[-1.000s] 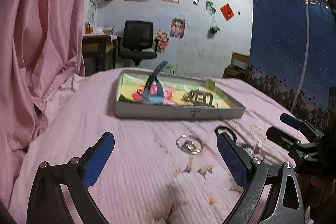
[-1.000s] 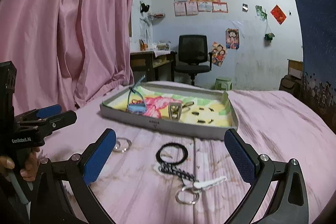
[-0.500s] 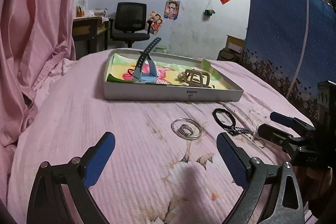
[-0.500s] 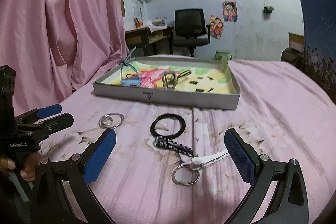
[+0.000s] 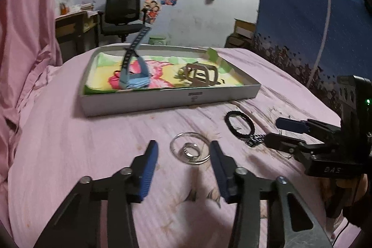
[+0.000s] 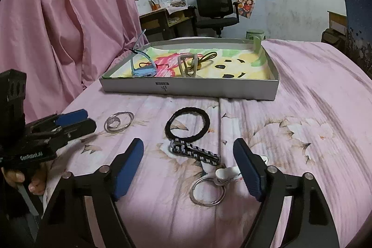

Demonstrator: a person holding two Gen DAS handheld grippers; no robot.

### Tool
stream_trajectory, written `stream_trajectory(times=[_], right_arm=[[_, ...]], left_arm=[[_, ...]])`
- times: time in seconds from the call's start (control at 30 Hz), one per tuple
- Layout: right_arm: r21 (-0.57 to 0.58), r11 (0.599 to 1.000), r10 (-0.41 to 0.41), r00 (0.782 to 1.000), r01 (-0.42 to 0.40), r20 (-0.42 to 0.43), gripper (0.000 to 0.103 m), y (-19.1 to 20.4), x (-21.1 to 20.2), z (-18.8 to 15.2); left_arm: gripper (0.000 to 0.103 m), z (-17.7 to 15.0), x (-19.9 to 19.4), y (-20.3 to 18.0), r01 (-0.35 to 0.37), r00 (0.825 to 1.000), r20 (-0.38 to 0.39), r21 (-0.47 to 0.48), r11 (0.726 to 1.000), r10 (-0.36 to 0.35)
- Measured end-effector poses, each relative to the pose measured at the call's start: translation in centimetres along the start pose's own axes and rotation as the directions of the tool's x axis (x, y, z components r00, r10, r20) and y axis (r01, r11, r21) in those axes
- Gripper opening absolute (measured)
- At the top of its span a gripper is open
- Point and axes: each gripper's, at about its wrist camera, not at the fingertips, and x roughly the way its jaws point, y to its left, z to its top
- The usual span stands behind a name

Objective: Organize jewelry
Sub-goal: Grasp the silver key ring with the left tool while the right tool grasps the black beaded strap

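Silver bangles (image 5: pixel 189 151) (image 6: pixel 118 121) lie on the pink bedspread. My left gripper (image 5: pixel 183 155) is open, its blue pads on either side of them, low over the cloth. A black bracelet (image 6: pixel 187 123) (image 5: pixel 239 123), a checkered key strap (image 6: pixel 195 151) and a silver key ring (image 6: pixel 207 192) lie in front of my right gripper (image 6: pixel 188 163), which is open around the strap and ring. A grey tray (image 6: pixel 186 86) (image 5: pixel 172 98) beyond holds a blue watch (image 5: pixel 133 76) (image 6: pixel 143 69) and a beige buckle (image 5: pixel 202 74) (image 6: pixel 187 65).
Pink curtains (image 6: pixel 58 15) hang at the left. A blue cloth (image 5: pixel 313 15) hangs at the right. An office chair (image 6: pixel 216 8) and a desk (image 6: pixel 162 18) stand behind the bed. The right gripper's body (image 5: pixel 325 145) shows right of the bangles.
Both grippers have come lower and nearer to the bedspread. The left one has partly closed and now brackets the bangles. The right one has narrowed over the key strap and ring.
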Motion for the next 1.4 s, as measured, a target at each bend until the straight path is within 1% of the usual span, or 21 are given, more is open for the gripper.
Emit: stream_trajectory(times=[0.03, 0.1, 0.2, 0.3, 0.37, 0.43, 0.47, 0.57, 0.63, 0.73, 0.8, 0.87, 0.93, 0.97, 1.1, 1.17, 1.27, 1.4], right_arm=[[-0.008, 1.0, 0.002, 1.0, -0.003, -0.009, 0.067, 0.1, 0.3, 0.1], [-0.02, 1.0, 0.008, 1.0, -0.009, -0.026, 0.061, 0.2, 0.7, 0.3], [-0.031, 0.999, 0.019, 0.998, -0.021, -0.056, 0.056, 0.3, 1.4, 0.4], [-0.035, 0.999, 0.029, 0.996, -0.032, -0.085, 0.054, 0.3, 2.1, 0.4], [-0.029, 0.999, 0.034, 0.993, -0.037, -0.109, 0.052, 0.2, 2.7, 0.5], [-0.023, 0.999, 0.038, 0.991, -0.041, -0.129, 0.052, 0.2, 3.3, 0.4], [-0.022, 0.999, 0.038, 0.99, -0.042, -0.133, 0.052, 0.1, 3.5, 0.4], [-0.022, 0.999, 0.038, 0.989, -0.041, -0.146, 0.05, 0.2, 3.7, 0.2], [-0.024, 0.999, 0.034, 0.988, -0.038, -0.149, 0.048, 0.3, 3.7, 0.1], [-0.029, 0.999, 0.03, 0.988, -0.034, -0.151, 0.042, 0.4, 3.7, 0.0], [-0.029, 0.999, 0.029, 0.988, -0.033, -0.152, 0.034, 0.4, 3.7, -0.1], [-0.029, 0.999, 0.03, 0.988, -0.035, -0.151, 0.028, 0.5, 3.6, -0.1], [-0.033, 0.999, 0.038, 0.988, -0.044, -0.15, 0.023, 0.6, 3.4, -0.2], [-0.037, 0.998, 0.04, 0.988, -0.046, -0.15, 0.022, 0.7, 3.4, -0.3], [-0.05, 0.997, 0.053, 0.988, -0.061, -0.145, 0.014, 1.2, 3.1, -0.5], [-0.053, 0.996, 0.06, 0.987, -0.069, -0.148, 0.011, 1.4, 3.1, -0.6], [-0.058, 0.996, 0.063, 0.987, -0.072, -0.147, 0.011, 1.7, 2.9, -0.7], [-0.047, 0.996, 0.069, 0.987, -0.076, -0.144, 0.011, 1.5, 2.8, -0.9]], left_arm=[[0.037, 0.1, 0.2, -0.1, 0.004, 1.0, -0.005, 0.007, 1.0, -0.004], [0.035, 0.3, 0.6, -0.3, 0.023, 1.0, -0.02, 0.021, 1.0, -0.022], [0.03, 0.5, 1.5, -0.4, 0.055, 0.997, -0.057, 0.022, 0.998, -0.054], [0.029, 0.6, 2.2, -0.3, 0.073, 0.994, -0.088, 0.022, 0.997, -0.071], [0.027, 0.7, 2.5, -0.4, 0.075, 0.992, -0.104, 0.027, 0.997, -0.072], [0.023, 0.8, 2.8, -0.4, 0.067, 0.991, -0.117, 0.03, 0.997, -0.063], [0.019, 0.8, 3.0, -0.5, 0.064, 0.99, -0.128, 0.032, 0.997, -0.06], [0.018, 0.8, 3.3, -0.9, 0.053, 0.989, -0.144, 0.046, 0.998, -0.046], [0.018, 0.7, 3.3, -1.0, 0.049, 0.989, -0.142, 0.052, 0.997, -0.041], [0.018, 0.7, 3.1, -0.7, 0.057, 0.989, -0.135, 0.039, 0.998, -0.051], [0.018, 0.6, 2.9, -0.5, 0.064, 0.99, -0.125, 0.028, 0.998, -0.06], [0.006, 0.3, 2.5, -0.4, 0.064, 0.992, -0.113, 0.018, 0.998, -0.062], [0.006, 0.0, 2.1, -0.3, 0.069, 0.993, -0.099, 0.006, 0.998, -0.068], [0.006, -0.2, 2.0, -0.4, 0.072, 0.993, -0.097, 0.006, 0.997, -0.071], [0.006, -0.5, 1.8, -0.9, 0.068, 0.993, -0.102, 0.032, 0.997, -0.064], [0.006, -0.5, 1.8, -1.1, 0.069, 0.992, -0.104, 0.036, 0.997, -0.065], [0.006, -0.7, 1.6, -1.0, 0.077, 0.993, -0.098, 0.033, 0.997, -0.073], [0.004, -0.9, 0.8, -0.9, 0.076, 0.996, -0.053, 0.021, 0.997, -0.075]])
